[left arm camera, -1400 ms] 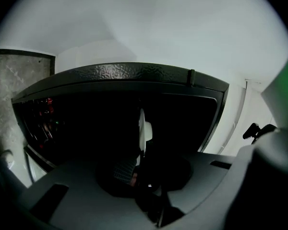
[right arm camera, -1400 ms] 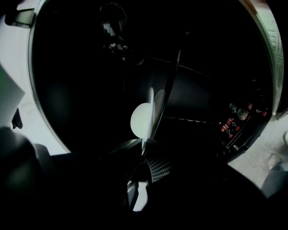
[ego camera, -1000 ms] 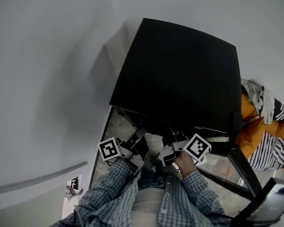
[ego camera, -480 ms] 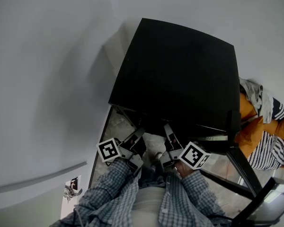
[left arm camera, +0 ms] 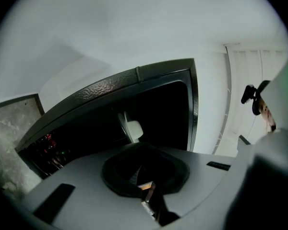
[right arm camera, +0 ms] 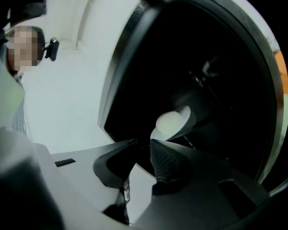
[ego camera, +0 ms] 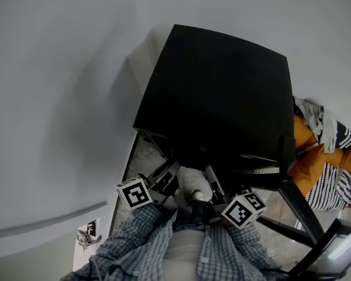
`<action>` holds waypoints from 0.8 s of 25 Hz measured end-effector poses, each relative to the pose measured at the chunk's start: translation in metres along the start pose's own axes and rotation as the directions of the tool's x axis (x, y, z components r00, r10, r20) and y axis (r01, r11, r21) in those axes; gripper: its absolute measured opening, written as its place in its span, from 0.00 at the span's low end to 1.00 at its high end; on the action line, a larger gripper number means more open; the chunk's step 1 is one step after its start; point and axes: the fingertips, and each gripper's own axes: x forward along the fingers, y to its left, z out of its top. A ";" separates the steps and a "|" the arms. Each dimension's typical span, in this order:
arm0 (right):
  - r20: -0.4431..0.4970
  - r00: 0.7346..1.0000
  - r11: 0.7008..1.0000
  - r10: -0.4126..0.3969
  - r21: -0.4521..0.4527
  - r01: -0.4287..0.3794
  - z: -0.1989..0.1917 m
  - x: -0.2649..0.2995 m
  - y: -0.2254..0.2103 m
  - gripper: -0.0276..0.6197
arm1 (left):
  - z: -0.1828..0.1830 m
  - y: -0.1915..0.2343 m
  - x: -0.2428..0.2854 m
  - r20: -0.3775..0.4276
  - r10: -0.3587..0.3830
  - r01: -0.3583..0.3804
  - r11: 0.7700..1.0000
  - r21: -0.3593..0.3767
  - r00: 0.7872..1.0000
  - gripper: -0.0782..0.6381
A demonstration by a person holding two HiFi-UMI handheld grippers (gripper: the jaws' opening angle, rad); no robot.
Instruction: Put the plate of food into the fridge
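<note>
1. Two tools held low in the head view, just below the front edge of the black fridge (ego camera: 222, 86): the left hand-held gripper (ego camera: 171, 171) and the right hand-held gripper (ego camera: 210, 174), both aimed toward the fridge's open front.
2. Between them, a white plate (ego camera: 190, 183), just beside the right one's fingers and a little apart from the left one's.
3. Left hand-held gripper: jaws drawn together, with nothing between them in its own view. Beyond the jaws, the plate seen edge-on against the dark inside of the fridge.
4. Right hand-held gripper: jaws narrowed to a slim gap, tips meeting the near rim of the plate, seemingly pinching it there.
5. On the plate, food (right arm camera: 167, 123): one pale round lump. Too dim for finer detail.
6. Plate tilted in the right gripper view, set against the fridge's dark interior. Unclear whether it rests on any shelf.
7. Checked shirt sleeves (ego camera: 134, 239) behind both tools at the bottom of the head view.
8. Orange and striped cloth (ego camera: 316, 151) heaped to the right of the fridge, well apart from the plate.
</note>
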 end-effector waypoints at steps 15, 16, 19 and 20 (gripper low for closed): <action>-0.031 0.999 0.913 0.008 -0.408 -0.020 0.009 -0.020 0.027 0.05 | -0.027 -0.039 0.013 -0.175 0.069 0.015 0.900 0.436 0.982 0.12; -0.032 0.999 0.913 0.006 -0.408 -0.018 0.009 -0.021 0.026 0.05 | -0.029 -0.040 0.013 -0.184 0.075 0.019 0.888 0.460 0.980 0.12; -0.023 1.000 0.923 -0.004 -0.384 -0.005 0.008 -0.025 0.022 0.05 | -0.034 -0.048 0.012 -0.204 0.065 0.052 0.851 0.522 0.977 0.12; -0.017 1.000 0.927 -0.009 -0.376 0.002 0.009 -0.027 0.020 0.05 | -0.034 -0.052 0.012 -0.208 0.058 0.066 0.838 0.542 0.976 0.12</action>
